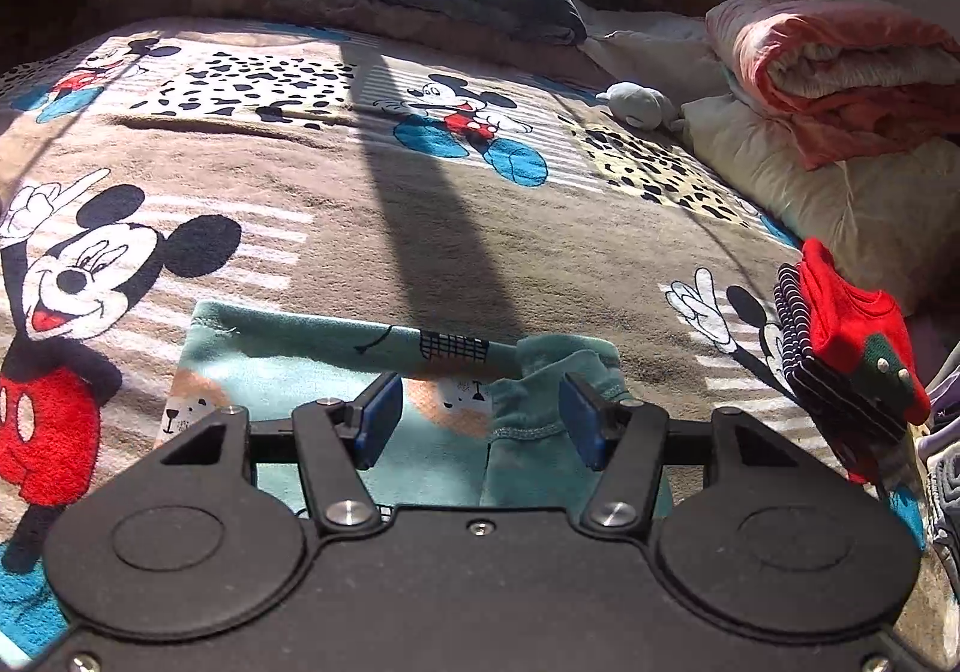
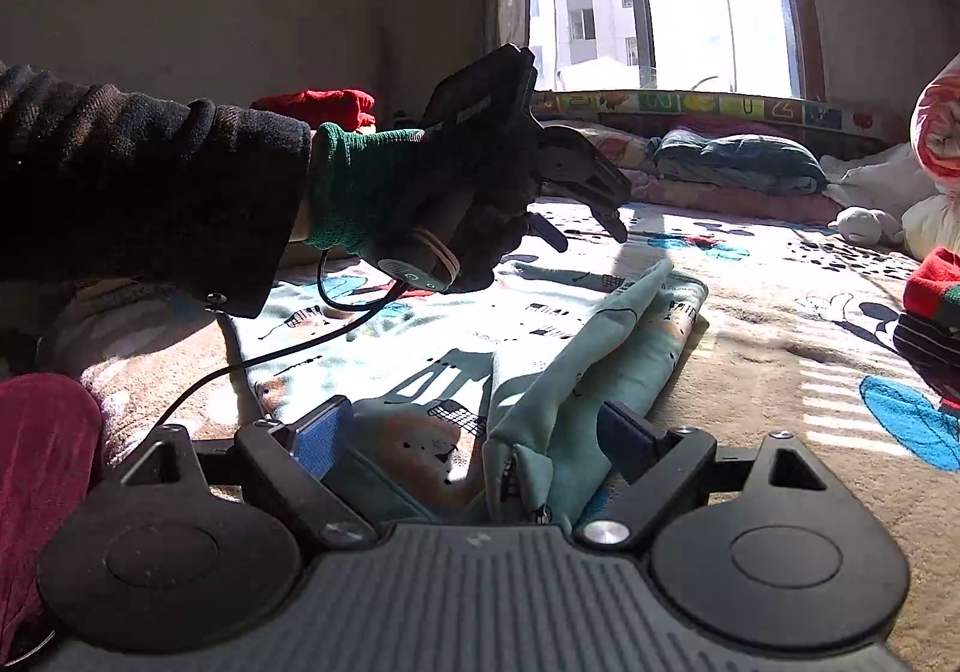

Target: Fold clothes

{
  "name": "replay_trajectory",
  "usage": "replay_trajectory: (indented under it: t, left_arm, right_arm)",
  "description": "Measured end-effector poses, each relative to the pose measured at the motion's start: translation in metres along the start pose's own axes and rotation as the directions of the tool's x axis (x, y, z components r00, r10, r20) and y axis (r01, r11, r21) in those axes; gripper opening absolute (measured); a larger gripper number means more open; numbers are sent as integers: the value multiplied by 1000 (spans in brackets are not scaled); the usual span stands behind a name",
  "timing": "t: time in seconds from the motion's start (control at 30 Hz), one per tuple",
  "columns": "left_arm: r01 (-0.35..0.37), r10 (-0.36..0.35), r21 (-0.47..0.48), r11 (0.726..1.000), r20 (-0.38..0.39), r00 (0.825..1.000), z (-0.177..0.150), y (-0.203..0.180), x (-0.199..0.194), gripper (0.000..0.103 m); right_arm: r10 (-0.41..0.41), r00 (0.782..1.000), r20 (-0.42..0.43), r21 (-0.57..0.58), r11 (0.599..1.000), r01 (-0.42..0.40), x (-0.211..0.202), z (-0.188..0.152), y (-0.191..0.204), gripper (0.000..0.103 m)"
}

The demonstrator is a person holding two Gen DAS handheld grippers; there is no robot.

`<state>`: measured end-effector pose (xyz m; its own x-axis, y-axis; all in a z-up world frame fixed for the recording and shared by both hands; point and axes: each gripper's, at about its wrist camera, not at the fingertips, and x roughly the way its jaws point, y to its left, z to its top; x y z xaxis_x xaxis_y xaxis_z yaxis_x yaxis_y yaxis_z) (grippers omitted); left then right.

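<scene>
Teal top point(image 2: 420, 348) lies flat on the blanket point(image 1: 420, 228), one sleeve point(image 2: 576, 372) laid in over its body, so the fold looks partway. Next, I judge, comes bringing in the other side. Both tongs stand spread, pinching nothing: right gripper point(image 2: 474, 441) low over the hem, left gripper point(image 1: 474, 417) hovering above, its gloved hand point(image 2: 456, 204) level. Folded stack point(image 1: 852, 366) sits right.

- One teal printed garment point(image 1: 312, 366) on the bed.
- Two tongs: left point(image 1: 474, 414), right point(image 2: 474, 441).
- One stack of folded clothes point(image 1: 852, 360), perhaps three pieces.
- One rolled pink blanket point(image 1: 840, 72).
- One grey plush toy point(image 1: 639, 103).
</scene>
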<state>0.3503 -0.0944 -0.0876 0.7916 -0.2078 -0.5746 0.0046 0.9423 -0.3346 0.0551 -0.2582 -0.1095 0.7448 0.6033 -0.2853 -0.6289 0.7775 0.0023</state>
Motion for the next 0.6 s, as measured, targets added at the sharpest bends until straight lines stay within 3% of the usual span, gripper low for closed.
replay_trajectory:
  t: [0.07,0.17,0.27,0.33,0.37,0.4,0.5,0.57,0.6]
  left_arm:
    - [43,-44,-38,998,-26,999,-4,11,7,57]
    - [106,-112,-97,990,-62,992,-10,28,18,57]
    - [165,-182,-158,973,-93,979,-15,44,28,56]
    - [203,-228,-200,959,-112,967,-19,55,35,55]
    - [217,-246,-214,952,-118,962,-20,59,38,52]
    - [223,-253,-218,950,-120,960,-19,60,40,42]
    - [242,-272,-206,948,-132,953,-17,61,44,26]
    - [265,-290,-180,947,-129,948,-16,58,42,9]
    - [278,-300,-165,946,-125,946,-15,57,41,8]
  right_arm:
    - [6,1000,29,-94,996,-3,9,5,14,88]
    - [1,999,-39,-120,993,-6,33,5,20,88]
    - [-50,986,-160,-72,997,39,52,-4,11,85]
    - [-35,985,-167,22,999,40,50,-7,-2,85]
    - [-23,986,-163,63,997,33,48,-8,-8,85]
    - [-11,985,-169,93,995,27,49,-10,-12,85]
    - [-6,980,-199,102,994,27,54,-16,-9,86]
    - [-4,979,-205,109,994,27,55,-18,-8,86]
    - [-7,979,-204,117,993,31,55,-18,-8,85]
